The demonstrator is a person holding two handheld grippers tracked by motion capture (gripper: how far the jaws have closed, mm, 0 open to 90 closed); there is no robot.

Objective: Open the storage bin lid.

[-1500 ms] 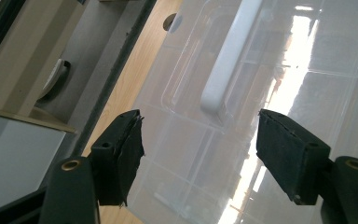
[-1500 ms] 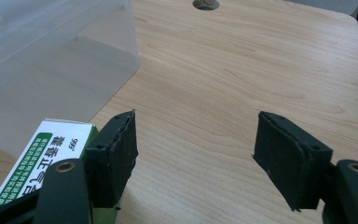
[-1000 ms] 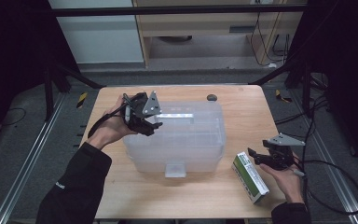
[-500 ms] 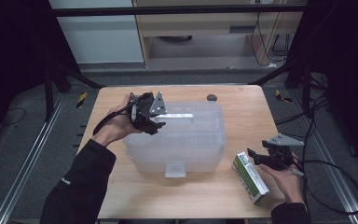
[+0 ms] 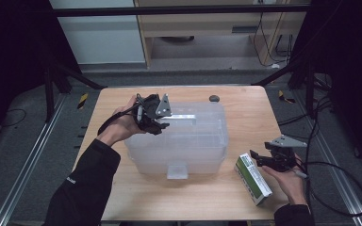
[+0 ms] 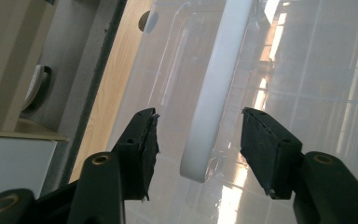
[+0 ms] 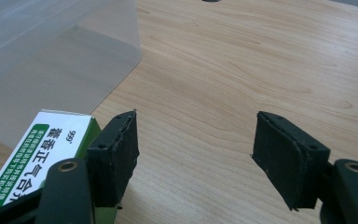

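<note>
L tool [image 6: 198, 140] jaws closing round handle [image 6: 212, 88]

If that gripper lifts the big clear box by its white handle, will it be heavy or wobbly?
Probably light: the clear box looks empty through its thin translucent walls. Held by the handle alone, it may swing. The smooth handle could slip between the left gripper pads, which don't yet press it.

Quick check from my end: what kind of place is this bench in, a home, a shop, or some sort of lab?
Most likely a lab or recording rig, not a home: a small wooden table stands between metal floor rails, dark frame struts angle up around it, and cables trail over the grey floor.
</note>
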